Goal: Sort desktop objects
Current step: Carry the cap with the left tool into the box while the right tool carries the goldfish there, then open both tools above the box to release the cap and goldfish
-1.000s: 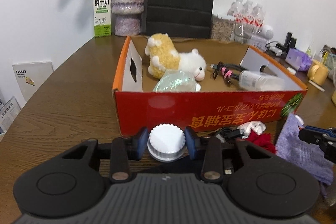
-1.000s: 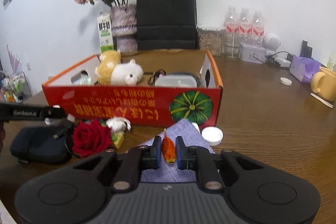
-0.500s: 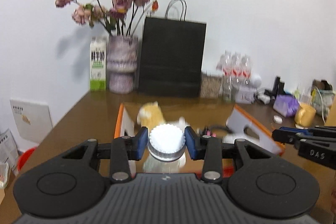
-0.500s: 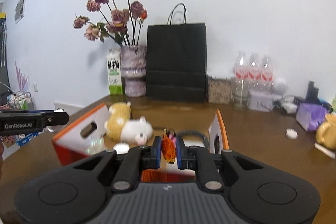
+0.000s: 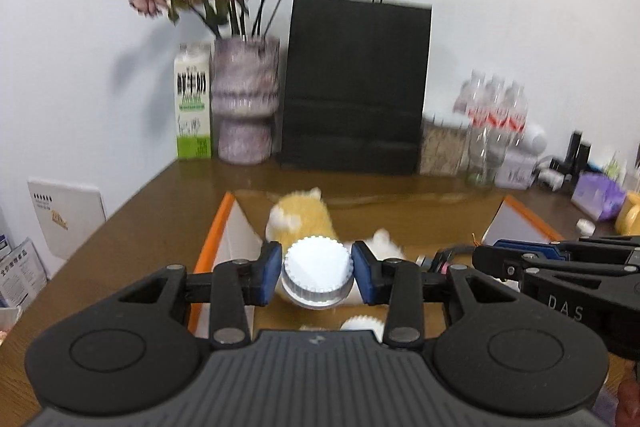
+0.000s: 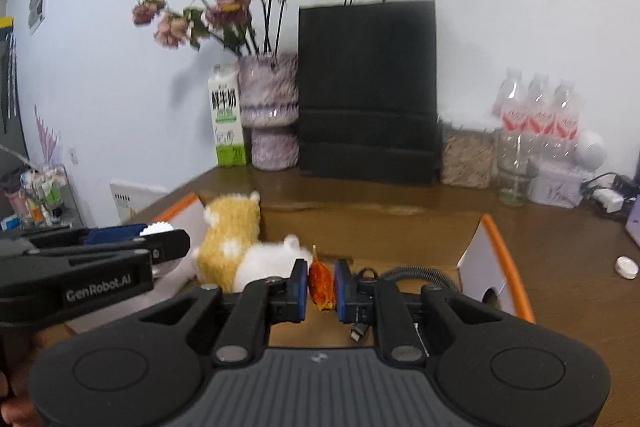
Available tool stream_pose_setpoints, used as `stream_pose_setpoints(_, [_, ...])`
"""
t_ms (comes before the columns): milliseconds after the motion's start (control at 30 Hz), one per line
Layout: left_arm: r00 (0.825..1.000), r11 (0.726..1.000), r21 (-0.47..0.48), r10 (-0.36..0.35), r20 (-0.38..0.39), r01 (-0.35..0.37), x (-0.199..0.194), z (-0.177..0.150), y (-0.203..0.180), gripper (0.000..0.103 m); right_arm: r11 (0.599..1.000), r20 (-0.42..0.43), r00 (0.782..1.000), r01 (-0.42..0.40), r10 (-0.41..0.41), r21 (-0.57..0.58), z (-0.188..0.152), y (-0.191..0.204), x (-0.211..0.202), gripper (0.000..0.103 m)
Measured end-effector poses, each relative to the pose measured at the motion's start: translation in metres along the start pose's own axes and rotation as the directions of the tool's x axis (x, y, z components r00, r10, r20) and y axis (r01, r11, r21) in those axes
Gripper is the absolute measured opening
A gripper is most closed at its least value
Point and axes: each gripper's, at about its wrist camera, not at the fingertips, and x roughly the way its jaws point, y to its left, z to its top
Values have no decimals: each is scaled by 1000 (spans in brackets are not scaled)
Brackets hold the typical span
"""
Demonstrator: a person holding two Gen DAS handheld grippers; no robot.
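Left wrist view: left gripper [image 5: 317, 273] fingers clamp a white cap [image 5: 317, 274] – right gripper [image 6: 321, 284] fingers pinch an orange leaf [image 6: 321, 287] above the box [image 6: 505, 259].

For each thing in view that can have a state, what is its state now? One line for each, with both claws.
Left claw: shut on the white cap.
Right claw: shut on the small orange piece.
Cardboard box: open on top.
Plush toy: lying inside the box.
Black paper bag: upright.
Milk carton: upright.
Vase: upright, holding flowers.
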Motion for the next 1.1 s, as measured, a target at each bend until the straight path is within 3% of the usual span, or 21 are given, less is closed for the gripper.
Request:
stream_pose_setpoints(200, [1000,999,42,16,-20,-16,7,-10,-5,39,1000,-63,998,-16,16,2,-15,-2,17,13])
stream_pose_setpoints(400, [999,998,49,47,-19,-46,8,-11,-6,42,1000,-25,1000,9,-9,-3,-17,0,11,16])
stream_pose_setpoints(467, [999,998,48,52,-12,-51,7,-11,-6,52,1000,-15,1000,26,-26,-3,-16,-1,7,37])
stream_pose_setpoints(500, [998,997,46,56,-6,-56,6,-11,-6,63,1000,-7,1000,29,-29,0,-16,-1,6,44])
stream_pose_setpoints(567, [997,997,42,71,9,-71,2,-10,-6,84,999,14,999,39,-38,0,-15,-1,1,69])
stream_pose_setpoints(633, [995,995,38,96,32,-97,-2,-10,-5,90,998,40,997,60,-60,-4,-14,-1,-5,80])
stream_pose_setpoints(700, [992,992,25,120,44,-121,-4,-8,-3,103,997,62,995,80,-80,4,-13,-2,-9,94])
stream_pose_setpoints(733, [991,991,20,128,50,-129,-4,-7,-2,103,996,70,994,88,-89,12,-13,-4,-11,100])
stream_pose_setpoints(1100, [989,991,25,133,62,-134,-8,-6,-4,103,997,71,994,83,-83,7,-12,-3,-17,103])
